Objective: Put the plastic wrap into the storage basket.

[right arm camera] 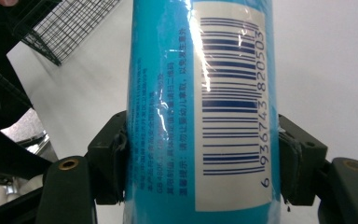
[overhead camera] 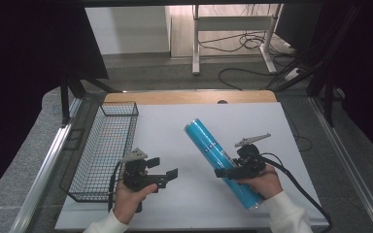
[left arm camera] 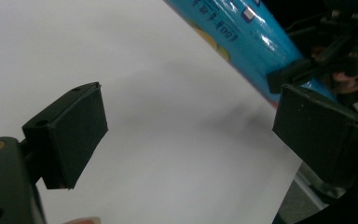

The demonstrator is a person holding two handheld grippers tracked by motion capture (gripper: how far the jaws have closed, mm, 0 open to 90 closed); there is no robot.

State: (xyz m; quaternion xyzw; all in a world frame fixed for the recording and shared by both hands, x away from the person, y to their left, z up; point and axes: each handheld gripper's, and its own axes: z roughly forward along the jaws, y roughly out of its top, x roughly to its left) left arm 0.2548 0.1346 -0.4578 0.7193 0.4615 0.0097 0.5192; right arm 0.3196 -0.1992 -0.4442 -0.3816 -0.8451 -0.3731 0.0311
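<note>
Holding the long blue plastic-wrapped tube (overhead camera: 218,155) in my right gripper (overhead camera: 230,171), I have both jaws pressed against its sides, just below the white barcode label (right arm camera: 228,105). The tube slants across the white table (overhead camera: 175,131), its far end pointing away from me and its near end by my right sleeve; I cannot tell whether it rests on the table or hangs just clear. It sits well apart from the black wire basket (overhead camera: 104,150) at the table's left edge. My left gripper (overhead camera: 167,175) lies between basket and tube, jaws spread wide and holding nothing. The glossy film looks slippery to me, and the tube seems stiff and probably light. Gripped this close to its near end, it may swing or slide; a hold closer to mid-length should balance better.
</note>
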